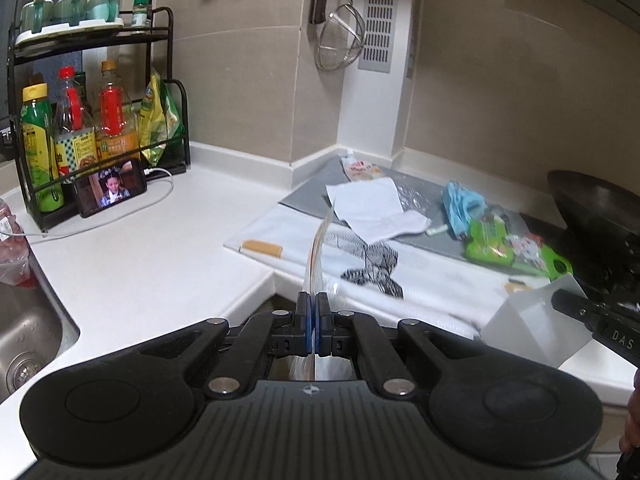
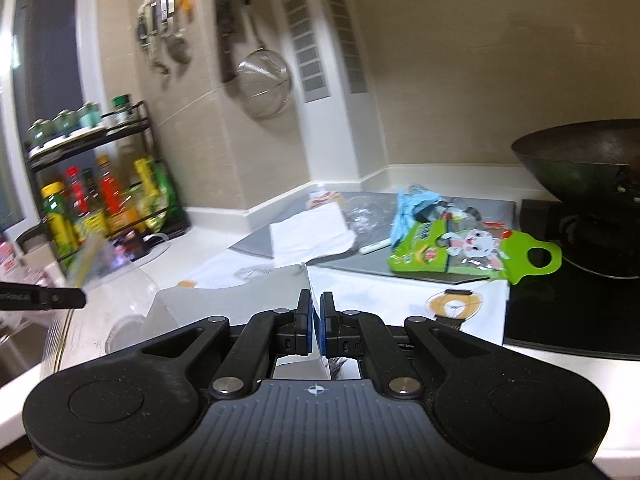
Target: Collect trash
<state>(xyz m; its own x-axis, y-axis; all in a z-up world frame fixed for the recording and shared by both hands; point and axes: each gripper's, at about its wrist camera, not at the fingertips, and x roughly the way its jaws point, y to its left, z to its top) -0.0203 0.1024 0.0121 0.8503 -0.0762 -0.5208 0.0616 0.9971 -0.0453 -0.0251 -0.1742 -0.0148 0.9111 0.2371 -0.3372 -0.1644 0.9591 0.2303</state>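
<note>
Nearest, left gripper pinched tight on the rim of a clear plastic bag; right gripper clamped on a white sheet, seemingly the bag's other edge, though hard to tell. Bag apparently held open, nothing visibly inside. Farther out on the counter, all still to gather: cigarette butt, white paper, blue wrapper, green snack packet. Early in the job, likely.

Green rabbit-print wrapper; blue bag; black-white patterned scrap.
</note>
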